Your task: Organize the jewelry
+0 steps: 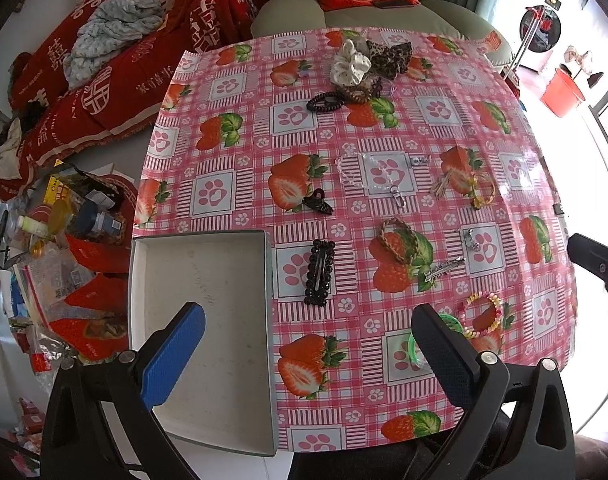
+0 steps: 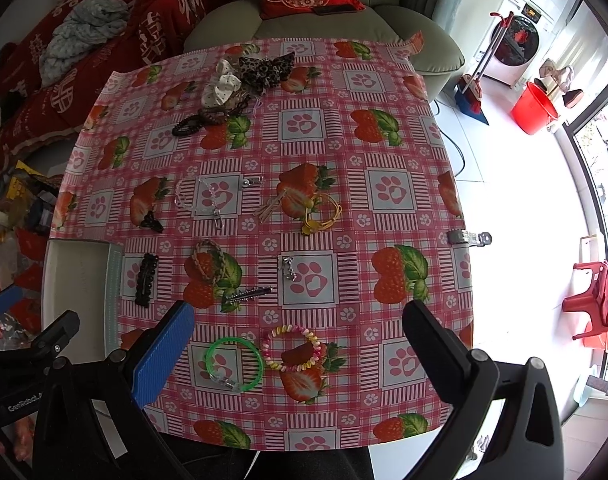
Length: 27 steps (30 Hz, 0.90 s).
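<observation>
A white open box (image 1: 200,312) sits at the table's near left; it also shows in the right wrist view (image 2: 76,276). Jewelry lies scattered on the strawberry tablecloth: a black beaded hair clip (image 1: 319,267) (image 2: 145,279), a green bangle (image 2: 234,364), a pastel bead bracelet (image 2: 291,347) (image 1: 484,314), a braided bracelet (image 1: 400,237) (image 2: 210,260), a silver clip (image 2: 251,293), a yellow cord bracelet (image 2: 322,210). My left gripper (image 1: 308,328) is open and empty above the box's right edge. My right gripper (image 2: 300,328) is open and empty above the green bangle and bead bracelet.
Scrunchies and hair ties (image 1: 356,68) are piled at the table's far side. A clear chain with a clasp (image 1: 384,178) and a small black claw clip (image 1: 318,202) lie mid-table. Clutter (image 1: 76,216) sits left of the table. A sofa (image 2: 328,24) stands behind.
</observation>
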Available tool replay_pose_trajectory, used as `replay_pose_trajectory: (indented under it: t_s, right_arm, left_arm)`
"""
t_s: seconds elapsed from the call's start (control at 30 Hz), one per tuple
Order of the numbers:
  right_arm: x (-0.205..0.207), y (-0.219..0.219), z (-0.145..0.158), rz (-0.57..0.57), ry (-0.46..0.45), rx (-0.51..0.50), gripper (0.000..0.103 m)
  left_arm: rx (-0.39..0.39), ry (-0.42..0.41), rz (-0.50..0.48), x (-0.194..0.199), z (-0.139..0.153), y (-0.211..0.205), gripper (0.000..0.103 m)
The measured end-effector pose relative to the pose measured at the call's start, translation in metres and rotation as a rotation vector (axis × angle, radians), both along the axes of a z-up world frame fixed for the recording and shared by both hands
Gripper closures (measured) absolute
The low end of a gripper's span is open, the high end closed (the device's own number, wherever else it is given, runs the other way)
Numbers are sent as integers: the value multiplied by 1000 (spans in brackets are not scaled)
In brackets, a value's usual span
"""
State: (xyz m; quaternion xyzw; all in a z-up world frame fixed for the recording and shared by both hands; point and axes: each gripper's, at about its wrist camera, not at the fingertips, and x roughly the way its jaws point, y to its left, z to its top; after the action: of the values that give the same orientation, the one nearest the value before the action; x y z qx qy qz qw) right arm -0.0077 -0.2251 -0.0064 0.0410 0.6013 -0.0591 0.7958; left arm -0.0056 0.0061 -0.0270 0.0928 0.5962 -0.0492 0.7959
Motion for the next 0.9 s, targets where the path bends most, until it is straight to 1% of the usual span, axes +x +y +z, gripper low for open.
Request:
replay_pose_trajectory:
  t_s: [0.1,0.2,0.27,0.43,0.6,0.67,0.7,0.77,0.8,0.83,0.87,0.9]
  right_arm:
    - [2,-5,-5,-9,15,5,0]
    - [4,-11,-14,-17,35,13,0]
    - [9,-16,-23,-23,55,23,0]
    - [26,-29,-50,-39,104,41,0]
    - [46,-39,-76,-39,140,38,0]
    - [54,-43,-86,-39,151,41,0]
    - [59,-45,-92,-42,157,46,0]
    - [69,-49,-102,-45,164,49,0]
    - [73,-50,-107,-45,163,49,0]
    - [78,-52,-111,-45,163,48,0]
    - [82,-52,-114,-44,165,48,0]
    - [87,-53,-119,-44,167,48,0]
  left_arm:
    - [16,10,-3,3,-8,1,0]
    - [51,16,-6,20,-15,-5,0]
    - [54,25,-5,30,-22,-4,0]
    - [-17,49,9,62,-40,-4,0]
    - [-64,82,30,95,-64,-9,0]
    - [-80,110,45,109,-76,-10,9]
    - [-87,133,55,116,-83,-11,10]
    - [-110,151,77,127,-93,-9,10]
    - [-126,161,88,133,-99,-8,12]
    - [-132,168,95,135,-103,-7,18]
    - [-139,187,102,141,-110,-6,21]
    - [-142,206,116,145,-116,-6,21]
